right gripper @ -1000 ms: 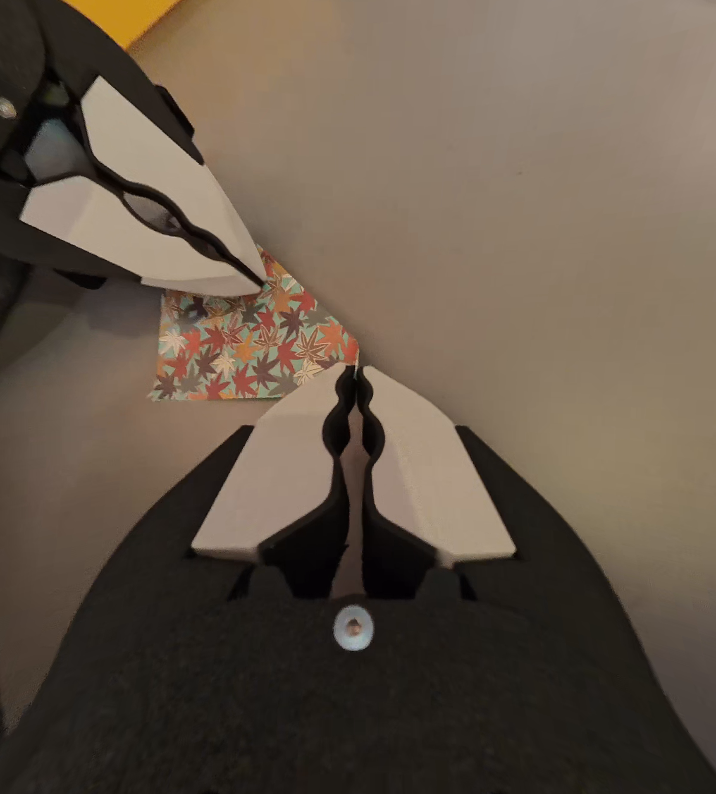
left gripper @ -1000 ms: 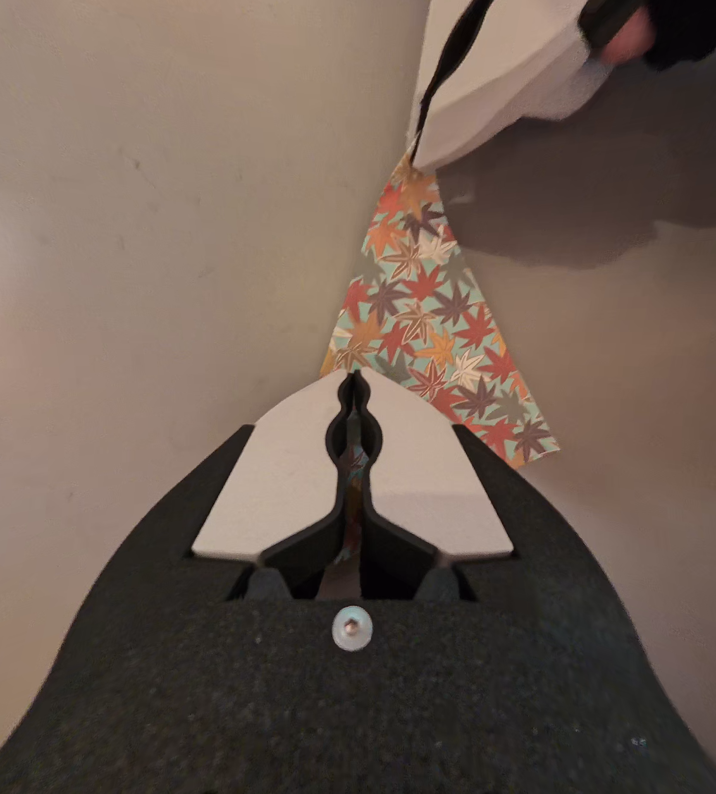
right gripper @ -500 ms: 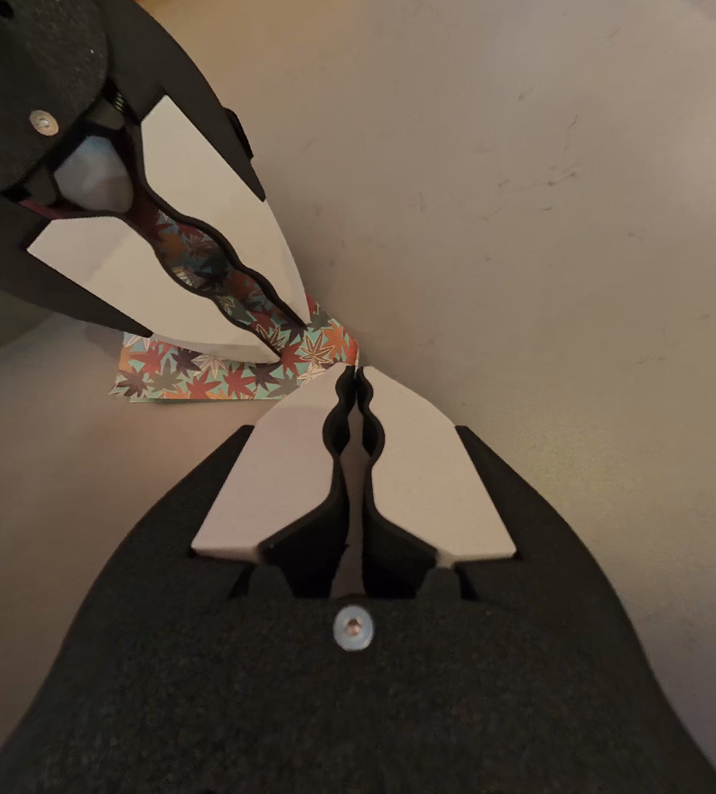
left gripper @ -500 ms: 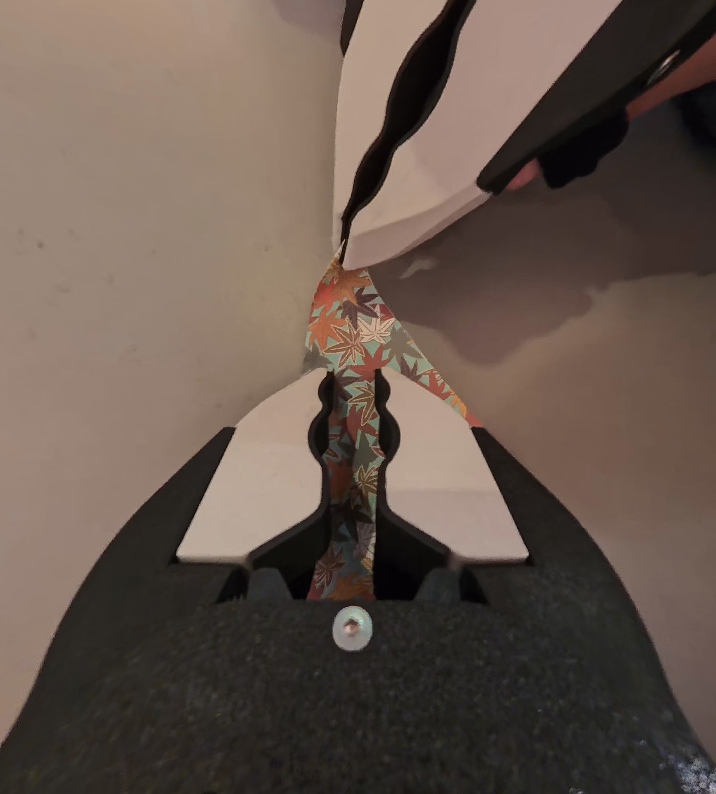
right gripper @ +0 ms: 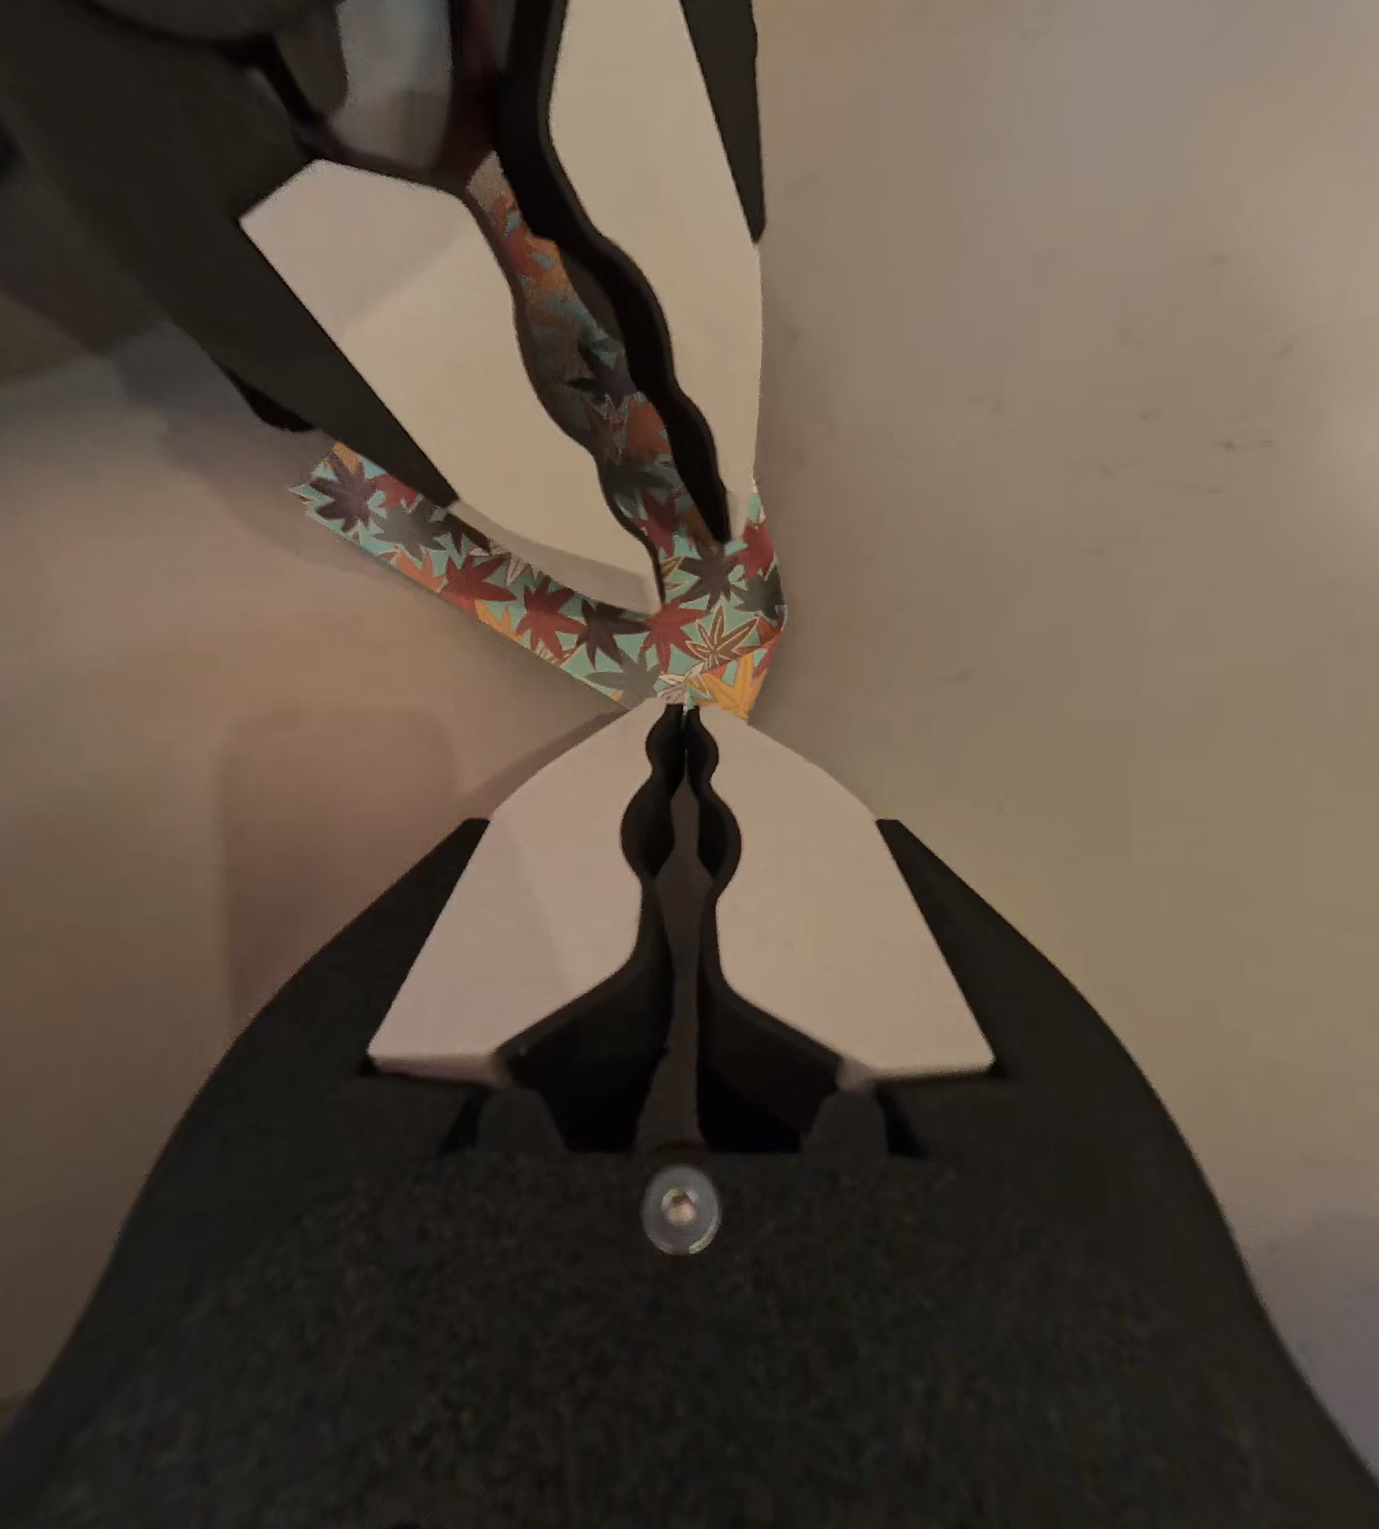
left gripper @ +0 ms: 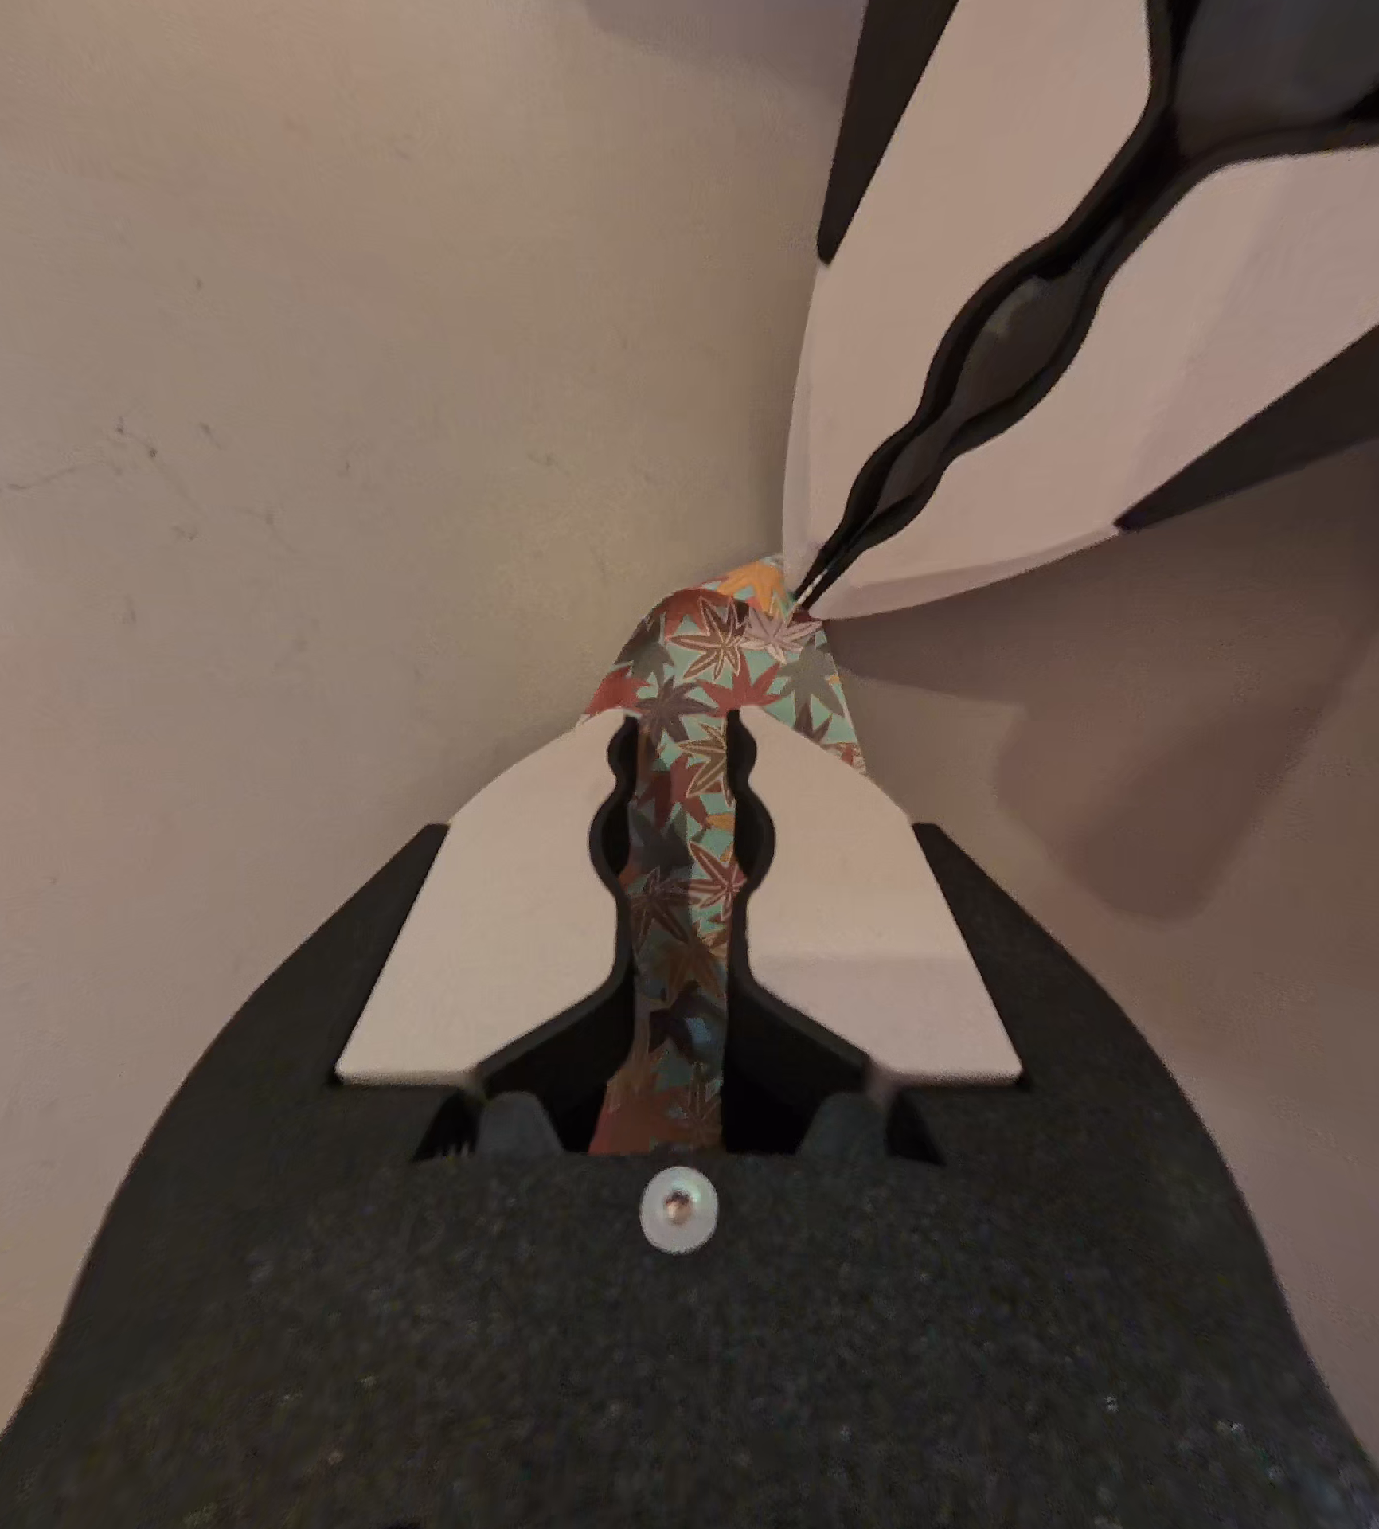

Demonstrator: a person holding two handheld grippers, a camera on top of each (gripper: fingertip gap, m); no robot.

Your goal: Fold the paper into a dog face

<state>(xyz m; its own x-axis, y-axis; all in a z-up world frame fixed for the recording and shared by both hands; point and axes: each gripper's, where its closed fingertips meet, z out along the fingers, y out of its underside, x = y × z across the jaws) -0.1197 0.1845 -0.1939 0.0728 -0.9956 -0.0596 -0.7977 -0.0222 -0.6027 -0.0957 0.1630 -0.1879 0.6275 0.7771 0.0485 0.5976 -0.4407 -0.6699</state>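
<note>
The paper (left gripper: 719, 662) is patterned with red, brown and orange leaves on teal. In the left wrist view it runs slanted through the gap between the jaws of my left gripper (left gripper: 682, 720), which stand slightly apart. My right gripper (left gripper: 802, 591) comes in from the upper right and is shut on the paper's far corner. In the right wrist view my right gripper (right gripper: 682, 718) pinches that corner of the paper (right gripper: 670, 637). The left gripper (right gripper: 690, 558) stands just beyond it. A strip of paper trails to the left. Most of the sheet is hidden by the fingers.
A plain beige tabletop (left gripper: 297, 414) lies under both grippers, with their shadows falling on it at the right (left gripper: 1125, 786). It also shows in the right wrist view (right gripper: 1125, 496). Nothing else stands on it in either view. The tips of both grippers are at nearly the same place.
The two grippers have come close together, tip to tip. My left gripper's jaws have parted slightly and the paper now reaches deep between them. The flat sheet has bent upward.
</note>
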